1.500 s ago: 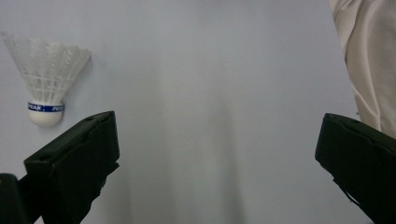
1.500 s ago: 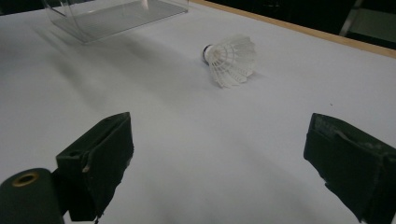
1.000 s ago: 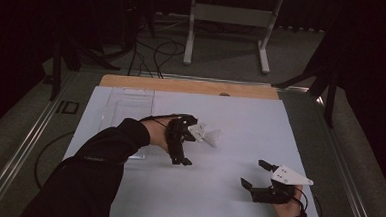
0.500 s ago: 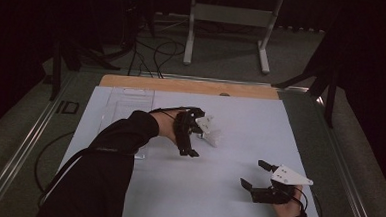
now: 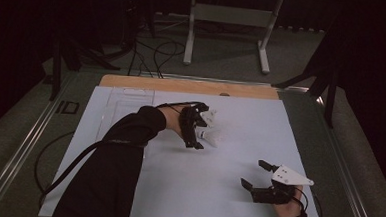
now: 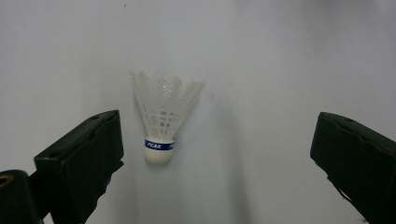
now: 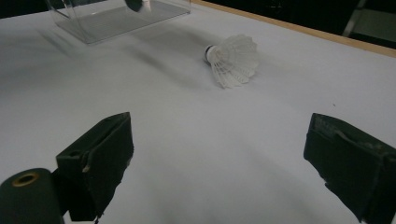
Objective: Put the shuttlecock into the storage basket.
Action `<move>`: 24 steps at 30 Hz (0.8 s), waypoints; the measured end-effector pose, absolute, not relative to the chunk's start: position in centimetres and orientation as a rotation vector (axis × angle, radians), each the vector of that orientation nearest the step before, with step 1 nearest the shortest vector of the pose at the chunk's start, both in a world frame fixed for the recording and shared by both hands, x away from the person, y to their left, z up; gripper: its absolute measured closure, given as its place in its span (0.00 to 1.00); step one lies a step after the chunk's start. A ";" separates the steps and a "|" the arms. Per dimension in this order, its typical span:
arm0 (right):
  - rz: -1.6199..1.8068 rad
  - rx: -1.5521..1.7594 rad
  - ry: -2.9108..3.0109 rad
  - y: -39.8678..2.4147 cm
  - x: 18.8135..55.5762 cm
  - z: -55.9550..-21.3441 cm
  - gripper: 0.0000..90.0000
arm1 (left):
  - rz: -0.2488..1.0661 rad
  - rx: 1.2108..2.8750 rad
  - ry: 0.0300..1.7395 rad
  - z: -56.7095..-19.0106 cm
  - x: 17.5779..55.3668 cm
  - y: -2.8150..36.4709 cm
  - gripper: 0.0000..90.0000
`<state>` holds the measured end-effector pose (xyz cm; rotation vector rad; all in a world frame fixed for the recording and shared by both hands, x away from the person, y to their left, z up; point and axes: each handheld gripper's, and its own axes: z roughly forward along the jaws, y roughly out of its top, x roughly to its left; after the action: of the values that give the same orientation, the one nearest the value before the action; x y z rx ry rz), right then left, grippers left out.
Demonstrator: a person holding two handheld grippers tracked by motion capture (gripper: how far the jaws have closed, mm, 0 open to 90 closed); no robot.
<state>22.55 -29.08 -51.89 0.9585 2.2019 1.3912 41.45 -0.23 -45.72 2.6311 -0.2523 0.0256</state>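
Observation:
A white feather shuttlecock with a blue band lies on the white table sheet, cork end toward my left gripper. My left gripper hangs over it, open. Its jaws have just been closing a little, with the shuttlecock between them, nearer the left jaw and untouched. From above, the left gripper sits mid-table with the shuttlecock at its right side. My right gripper rests open near the front right corner. The right gripper has nothing between its jaws and faces the shuttlecock farther off.
A clear plastic box lies flat at the back left of the sheet, also seen as the clear box from the right gripper view. A wooden strip borders the far edge. A metal stand and cables are on the floor beyond.
My left hand has moved to the right and slightly lower, coming over the shuttlecock. The right gripper has stayed where it was.

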 end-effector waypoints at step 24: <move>1.397 0.968 2.211 -29.1 22.6 -52.1 0.09 | 0.077 2.732 -0.272 -50.9 44.1 -0.6 0.28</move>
<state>22.61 -29.09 -52.07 0.9680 2.2109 1.3967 44.07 -0.58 -50.91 2.7324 -0.2721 0.0766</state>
